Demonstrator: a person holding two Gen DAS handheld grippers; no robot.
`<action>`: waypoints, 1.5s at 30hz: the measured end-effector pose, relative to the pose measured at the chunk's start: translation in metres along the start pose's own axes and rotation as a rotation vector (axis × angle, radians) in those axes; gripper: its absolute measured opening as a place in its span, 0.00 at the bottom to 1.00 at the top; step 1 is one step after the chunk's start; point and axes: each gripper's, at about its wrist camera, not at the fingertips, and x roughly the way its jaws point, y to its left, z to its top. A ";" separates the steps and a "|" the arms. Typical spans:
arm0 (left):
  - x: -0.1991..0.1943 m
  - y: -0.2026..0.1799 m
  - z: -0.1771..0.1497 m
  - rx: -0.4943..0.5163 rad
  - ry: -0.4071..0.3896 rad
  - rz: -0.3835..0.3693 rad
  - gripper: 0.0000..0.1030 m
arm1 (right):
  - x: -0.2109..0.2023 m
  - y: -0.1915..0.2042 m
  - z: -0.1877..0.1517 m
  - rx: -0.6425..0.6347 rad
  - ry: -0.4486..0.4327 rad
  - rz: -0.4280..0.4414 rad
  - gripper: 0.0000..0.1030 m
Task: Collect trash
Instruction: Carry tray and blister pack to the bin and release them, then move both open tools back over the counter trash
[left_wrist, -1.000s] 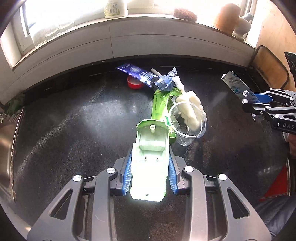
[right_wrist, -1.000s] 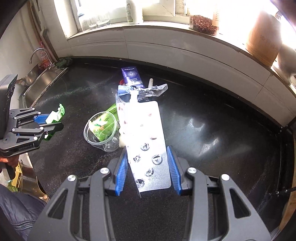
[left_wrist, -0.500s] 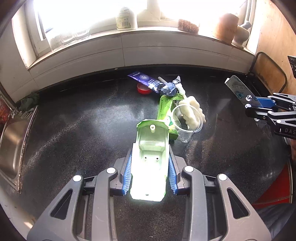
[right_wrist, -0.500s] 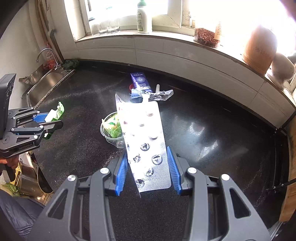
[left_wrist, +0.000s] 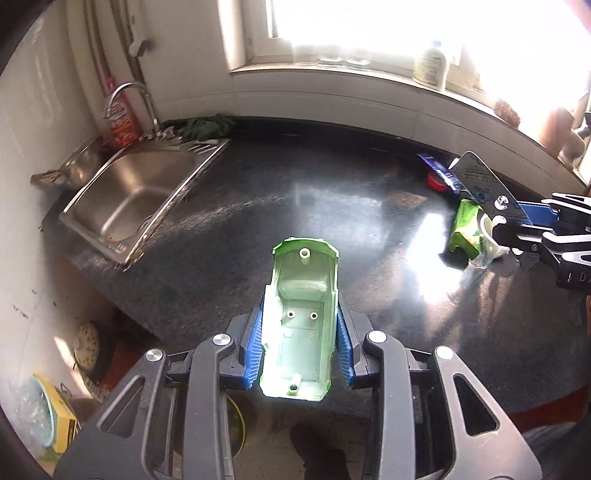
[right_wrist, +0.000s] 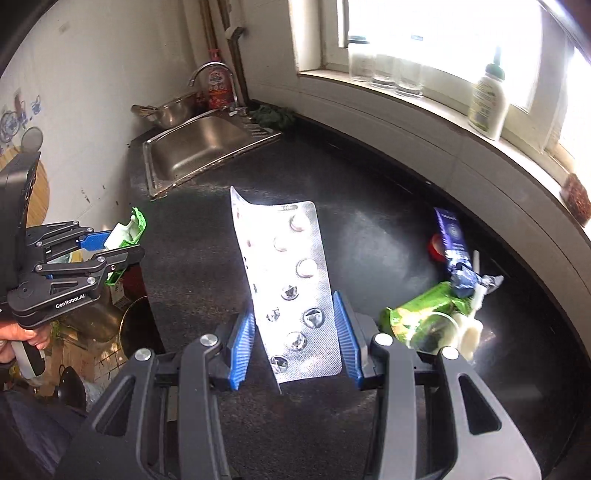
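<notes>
The left gripper squeezes a green plastic shell. The right gripper squeezes a pill sheet. More trash, like the green packet, still waits on the counter.

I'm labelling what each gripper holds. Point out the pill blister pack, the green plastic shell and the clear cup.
pill blister pack (right_wrist: 295, 291): right wrist view, middle of the foil sheet.
green plastic shell (left_wrist: 301, 325): left wrist view, its hollow inner face.
clear cup (right_wrist: 430, 328): right wrist view, its transparent side wall.
</notes>
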 end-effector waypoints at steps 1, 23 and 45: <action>-0.003 0.015 -0.009 -0.030 0.005 0.027 0.32 | 0.009 0.018 0.006 -0.031 0.010 0.031 0.40; 0.063 0.243 -0.265 -0.613 0.218 0.185 0.32 | 0.250 0.348 -0.012 -0.333 0.405 0.378 0.40; 0.099 0.261 -0.288 -0.601 0.211 0.130 0.81 | 0.295 0.356 -0.022 -0.282 0.485 0.361 0.76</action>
